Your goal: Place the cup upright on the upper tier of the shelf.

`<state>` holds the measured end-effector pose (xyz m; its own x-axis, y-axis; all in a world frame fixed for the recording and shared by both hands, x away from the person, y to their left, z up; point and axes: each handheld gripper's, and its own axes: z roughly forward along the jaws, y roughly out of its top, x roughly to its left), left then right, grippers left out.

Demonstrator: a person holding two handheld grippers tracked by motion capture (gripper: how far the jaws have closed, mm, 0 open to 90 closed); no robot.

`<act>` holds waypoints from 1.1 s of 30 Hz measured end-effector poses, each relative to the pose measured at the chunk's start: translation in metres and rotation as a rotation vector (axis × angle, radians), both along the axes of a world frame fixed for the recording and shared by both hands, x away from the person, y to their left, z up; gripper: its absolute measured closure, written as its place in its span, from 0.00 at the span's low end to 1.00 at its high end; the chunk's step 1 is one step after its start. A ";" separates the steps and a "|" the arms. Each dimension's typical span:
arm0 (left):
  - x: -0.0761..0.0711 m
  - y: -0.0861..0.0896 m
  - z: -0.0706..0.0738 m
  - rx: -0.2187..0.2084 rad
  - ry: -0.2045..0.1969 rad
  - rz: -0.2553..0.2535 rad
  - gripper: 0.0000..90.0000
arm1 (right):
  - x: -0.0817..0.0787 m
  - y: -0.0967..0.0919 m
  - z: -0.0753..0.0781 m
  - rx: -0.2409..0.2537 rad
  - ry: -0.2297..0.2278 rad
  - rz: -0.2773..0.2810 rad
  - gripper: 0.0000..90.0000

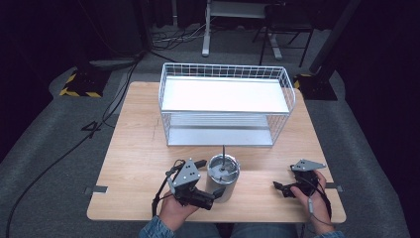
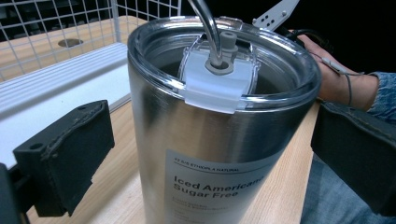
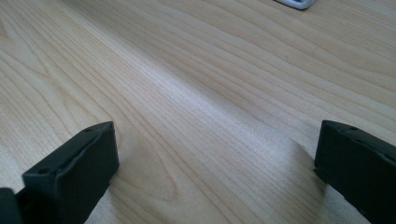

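A stainless steel tumbler (image 1: pixel 224 177) with a clear lid and a metal straw stands upright near the table's front edge, at the middle. Its label reads "Iced Americano Sugar Free" (image 2: pixel 210 184). My left gripper (image 1: pixel 207 179) is open, with one jaw on each side of the tumbler (image 2: pixel 201 116). A small gap shows between each black pad (image 2: pixel 70 149) and the steel wall. My right gripper (image 1: pixel 278 187) is low over the front right of the table, also open. In its own view the right gripper (image 3: pixel 215 154) has only bare wood between its jaws.
A white wire basket rack (image 1: pixel 225 104) with two flat shelves stands on the far half of the wooden table (image 1: pixel 133 148), just behind the tumbler. Its mesh (image 2: pixel 46 28) rises at the left in the left gripper view. The person's right hand (image 2: pixel 336 79) is beyond the tumbler.
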<state>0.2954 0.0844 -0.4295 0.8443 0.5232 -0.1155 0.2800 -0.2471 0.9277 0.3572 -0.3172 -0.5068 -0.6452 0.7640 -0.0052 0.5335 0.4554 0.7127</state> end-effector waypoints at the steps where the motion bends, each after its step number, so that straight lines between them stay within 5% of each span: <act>1: 0.000 -0.001 -0.001 0.004 -0.003 0.002 0.00 | 0.000 0.000 0.000 0.000 0.000 0.000 0.00; 19: 0.010 -0.031 -0.023 0.042 -0.020 0.035 0.01 | 0.000 0.000 0.000 0.000 0.000 0.000 0.00; 33: 0.010 -0.032 -0.027 0.048 -0.030 0.043 0.03 | 0.000 0.000 0.000 -0.004 -0.003 0.002 0.00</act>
<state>0.3054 0.0519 -0.4565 0.8238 0.5632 -0.0641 0.2632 -0.2800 0.9232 0.3570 -0.3172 -0.5067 -0.6467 0.7627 -0.0104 0.5304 0.4595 0.7124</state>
